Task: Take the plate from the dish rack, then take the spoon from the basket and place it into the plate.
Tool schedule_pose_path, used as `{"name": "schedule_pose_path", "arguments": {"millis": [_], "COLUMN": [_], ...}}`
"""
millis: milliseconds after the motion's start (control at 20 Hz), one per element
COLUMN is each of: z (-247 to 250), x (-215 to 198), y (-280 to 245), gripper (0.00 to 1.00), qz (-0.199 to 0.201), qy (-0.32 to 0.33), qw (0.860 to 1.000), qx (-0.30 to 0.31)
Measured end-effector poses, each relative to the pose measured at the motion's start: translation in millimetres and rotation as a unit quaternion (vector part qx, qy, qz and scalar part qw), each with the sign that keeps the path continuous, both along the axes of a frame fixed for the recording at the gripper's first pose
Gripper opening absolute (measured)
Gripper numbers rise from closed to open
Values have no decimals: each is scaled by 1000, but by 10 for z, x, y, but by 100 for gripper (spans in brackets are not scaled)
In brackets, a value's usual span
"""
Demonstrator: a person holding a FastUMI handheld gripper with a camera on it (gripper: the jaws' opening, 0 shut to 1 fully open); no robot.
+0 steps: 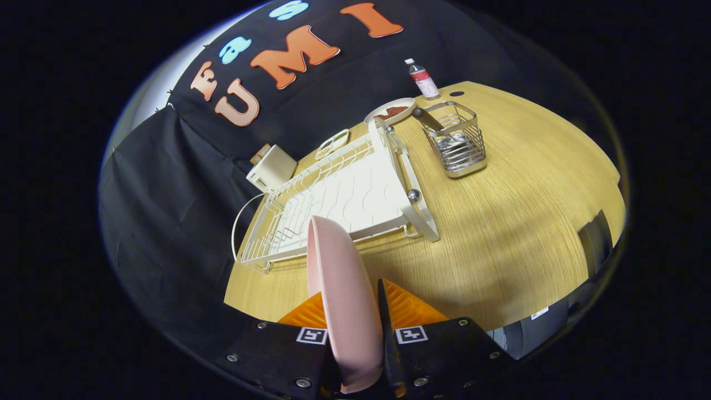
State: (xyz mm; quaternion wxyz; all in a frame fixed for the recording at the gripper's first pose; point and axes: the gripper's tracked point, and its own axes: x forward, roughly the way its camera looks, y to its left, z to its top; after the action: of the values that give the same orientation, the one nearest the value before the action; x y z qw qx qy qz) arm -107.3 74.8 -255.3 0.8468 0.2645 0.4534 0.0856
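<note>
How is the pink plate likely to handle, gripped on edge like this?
The pink plate looks rigid, holding its shape between the gripper fingers. Its smooth surface may be slippery. Pinched at one rim and standing edge-up, it could pivot.

**Wooden table and its load**

A light wood-grain table [516,222] carries a white dish rack [344,194] lying lengthwise. Beside it stands a wire basket [455,144] (a utensil handle sticks out). Beyond the rack sit a white plate [390,111], a small bottle [422,79], a little patterned dish [332,144] and a cream box [272,166].
</note>
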Motion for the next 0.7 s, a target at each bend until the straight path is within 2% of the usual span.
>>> {"name": "schedule_pose_path", "arguments": {"millis": [450, 700], "z": [-219, -367], "x": [-76, -38], "y": [89, -34], "gripper": [30, 35], "qz": [-3, -14], "qy": [31, 29], "qw": [998, 999], "qx": [52, 19]}}
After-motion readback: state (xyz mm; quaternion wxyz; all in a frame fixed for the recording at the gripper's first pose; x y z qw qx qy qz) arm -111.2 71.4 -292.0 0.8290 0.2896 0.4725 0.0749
